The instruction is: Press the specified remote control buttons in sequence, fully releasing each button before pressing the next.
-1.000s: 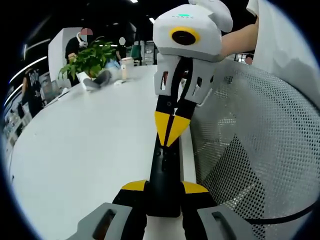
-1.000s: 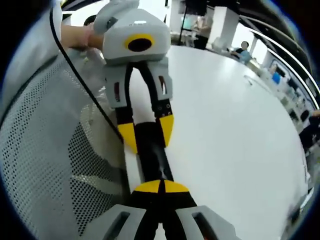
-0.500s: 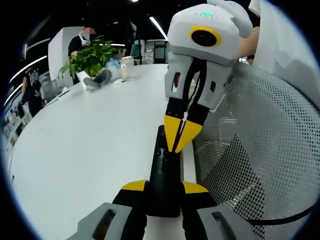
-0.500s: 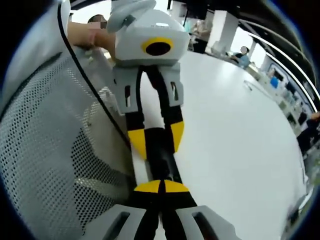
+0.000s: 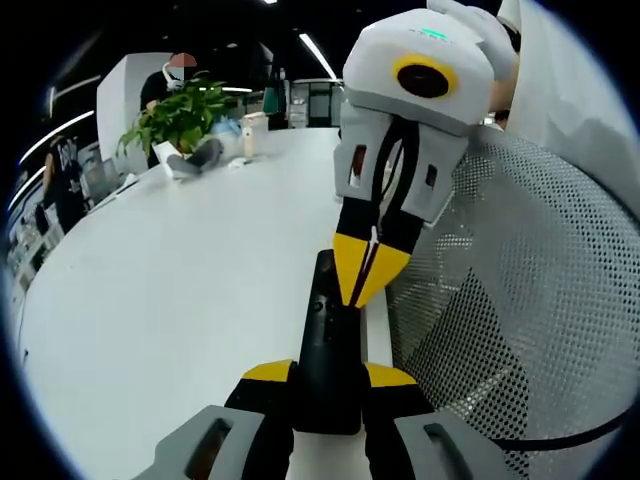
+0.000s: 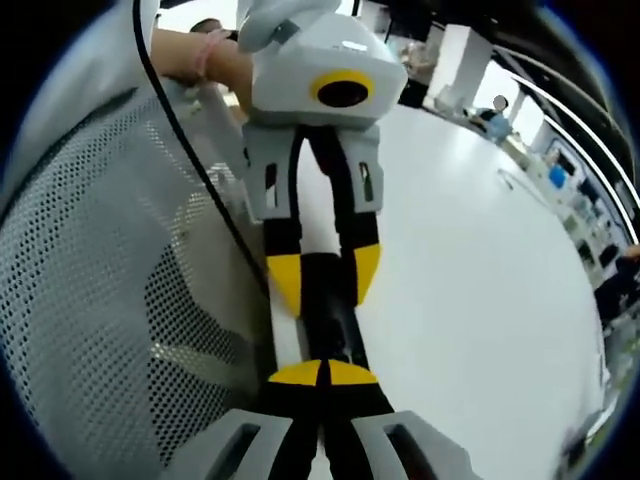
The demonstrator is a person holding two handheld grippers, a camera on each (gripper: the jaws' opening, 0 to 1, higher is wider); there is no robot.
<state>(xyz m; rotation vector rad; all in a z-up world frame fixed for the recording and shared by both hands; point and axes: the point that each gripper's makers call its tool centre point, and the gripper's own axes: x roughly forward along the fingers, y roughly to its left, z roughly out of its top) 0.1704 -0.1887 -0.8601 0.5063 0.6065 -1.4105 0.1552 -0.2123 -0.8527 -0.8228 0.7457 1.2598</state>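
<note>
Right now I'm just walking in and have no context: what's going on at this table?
A person is working a black remote control with two handheld claws at the edge of a white table. The left claw grips the remote's near end between its yellow tips. The right claw, tips closed together, points down at the remote's upper face, apparently at a button; actual contact can't be confirmed. A mesh chair back stands alongside.

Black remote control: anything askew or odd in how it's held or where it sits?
Nothing stands out. The slim black remote control lies straight along the white table's edge, beside a grey mesh chair back. The left gripper clamps its near end squarely; the right gripper's closed yellow tips point down at its buttons.
</note>
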